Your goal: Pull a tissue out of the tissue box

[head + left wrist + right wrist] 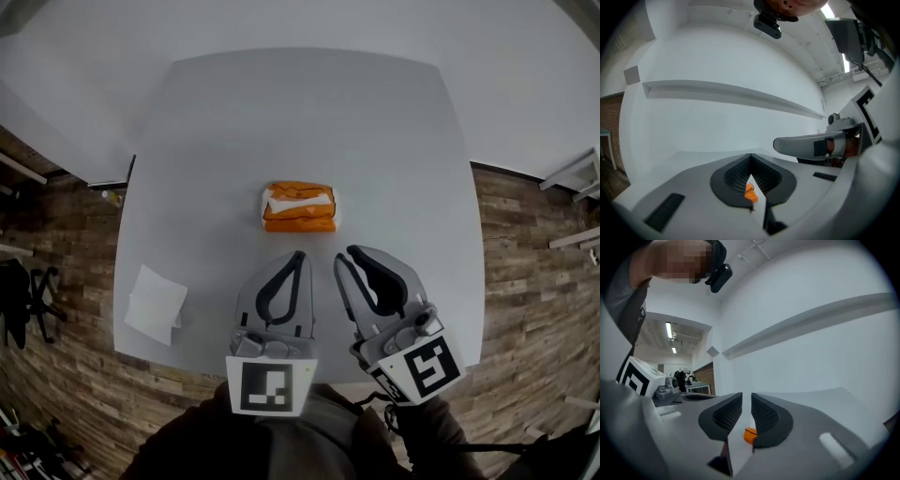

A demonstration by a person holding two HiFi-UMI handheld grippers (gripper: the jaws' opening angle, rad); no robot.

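The tissue pack point(298, 207) is orange with a white tissue showing at its top slot, and it lies in the middle of the white table point(403, 141). Both grippers hover side by side just in front of it, pointing at it, neither touching it. My left gripper point(300, 255) has its fingertips together with nothing held. My right gripper point(345, 255) has a narrow gap between its tips and is empty. In the left gripper view the pack point(750, 193) peeks out below the closed gripper point(750, 159). The right gripper view shows the pack point(750, 435) below the slightly parted gripper point(746, 401).
A loose white tissue point(155, 305) lies near the table's front left corner. Wood floor surrounds the table, with an office chair point(28, 291) at the left and white shelving point(577, 178) at the right. A white wall stands behind the table.
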